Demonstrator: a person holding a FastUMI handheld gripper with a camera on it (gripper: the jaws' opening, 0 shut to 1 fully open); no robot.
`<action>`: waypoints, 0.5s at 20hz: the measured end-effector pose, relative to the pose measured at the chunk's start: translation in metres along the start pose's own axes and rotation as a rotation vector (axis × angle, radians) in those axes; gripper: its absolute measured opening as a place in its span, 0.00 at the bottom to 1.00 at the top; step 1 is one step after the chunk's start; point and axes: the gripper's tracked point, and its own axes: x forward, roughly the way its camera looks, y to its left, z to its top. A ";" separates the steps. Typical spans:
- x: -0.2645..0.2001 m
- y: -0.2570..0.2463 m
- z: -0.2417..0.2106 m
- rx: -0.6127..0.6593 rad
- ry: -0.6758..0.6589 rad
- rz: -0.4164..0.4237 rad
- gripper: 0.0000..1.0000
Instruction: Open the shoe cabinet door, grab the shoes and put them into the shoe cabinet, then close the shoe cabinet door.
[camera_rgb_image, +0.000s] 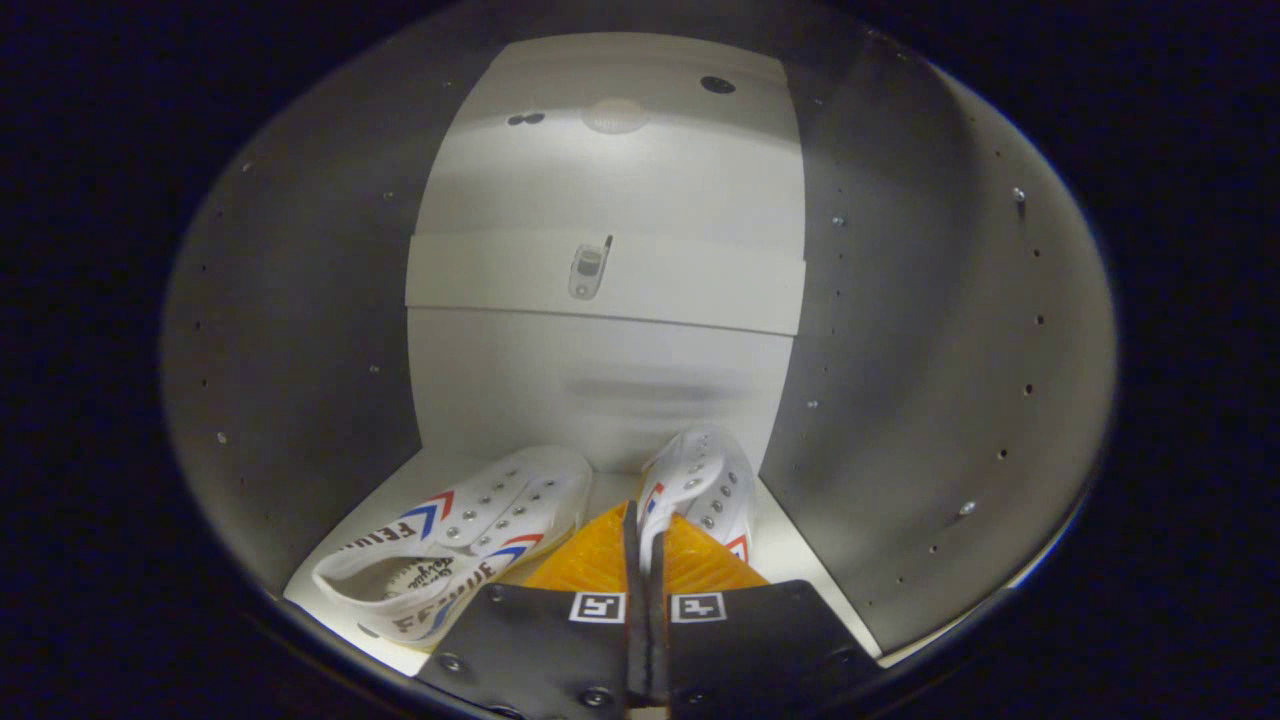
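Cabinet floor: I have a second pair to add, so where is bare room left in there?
On the floor, bare strips run right of the right shoe and left of the left shoe, by the walls. The middle is crowded: the gripper is shut on the right shoe's edge. The shelf holds only a small phone-shaped item.

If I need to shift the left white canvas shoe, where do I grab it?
Take the left white canvas shoe by its heel collar rim, which faces the gripper, coming from above. The open mouth lets one finger slip inside. The jaws are pinched on the right white shoe's edge now.
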 end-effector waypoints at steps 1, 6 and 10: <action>0.003 0.000 0.000 -0.002 -0.001 -0.003 0.03; 0.006 -0.003 -0.003 0.018 0.025 -0.025 0.03; 0.008 -0.002 -0.008 0.039 0.050 -0.027 0.11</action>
